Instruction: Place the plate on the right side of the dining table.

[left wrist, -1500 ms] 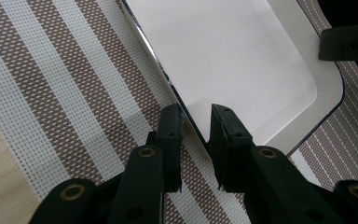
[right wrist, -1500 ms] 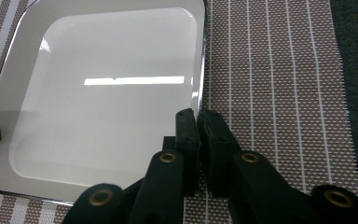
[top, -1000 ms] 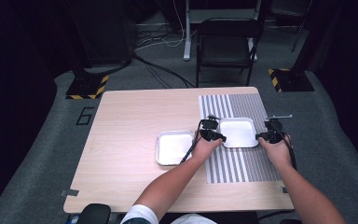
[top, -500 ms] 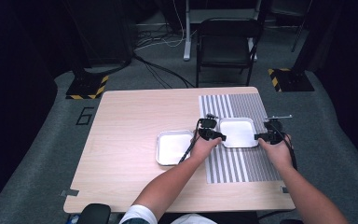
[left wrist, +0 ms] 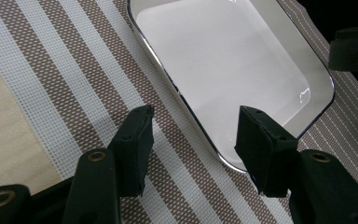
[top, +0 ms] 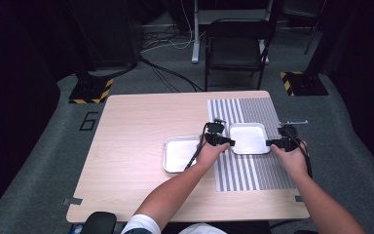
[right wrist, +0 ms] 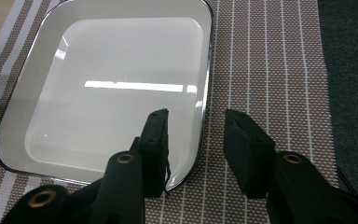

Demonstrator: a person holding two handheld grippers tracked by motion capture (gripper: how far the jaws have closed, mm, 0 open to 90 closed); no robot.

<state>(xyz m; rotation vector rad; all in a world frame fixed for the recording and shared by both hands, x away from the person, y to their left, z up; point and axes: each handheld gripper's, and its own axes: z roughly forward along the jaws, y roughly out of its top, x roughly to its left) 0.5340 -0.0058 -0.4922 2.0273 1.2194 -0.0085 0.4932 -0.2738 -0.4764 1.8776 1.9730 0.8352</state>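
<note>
Letting go of the white tray (top: 247,138) on the striped placemat (top: 253,170), both tongs, left (left wrist: 193,135) and right (right wrist: 196,140), have just been opening and straddle its rim unclamped. Widen them fully, then lift straight off to avoid dragging it.

A lab or recording studio is suggested by dark surroundings, grey carpeted floor (top: 39,161), yellow-black hazard-striped stand bases (top: 90,90), trailing floor cables (top: 168,73) and a black folding chair (top: 236,48)

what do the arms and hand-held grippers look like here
Each hand-held gripper, left and right, is black with two blocky jaws; brass-coloured rivets show on the jaw arms. A thin black cable trails from the left one. Forearms are bare, with a short white sleeve.
</note>
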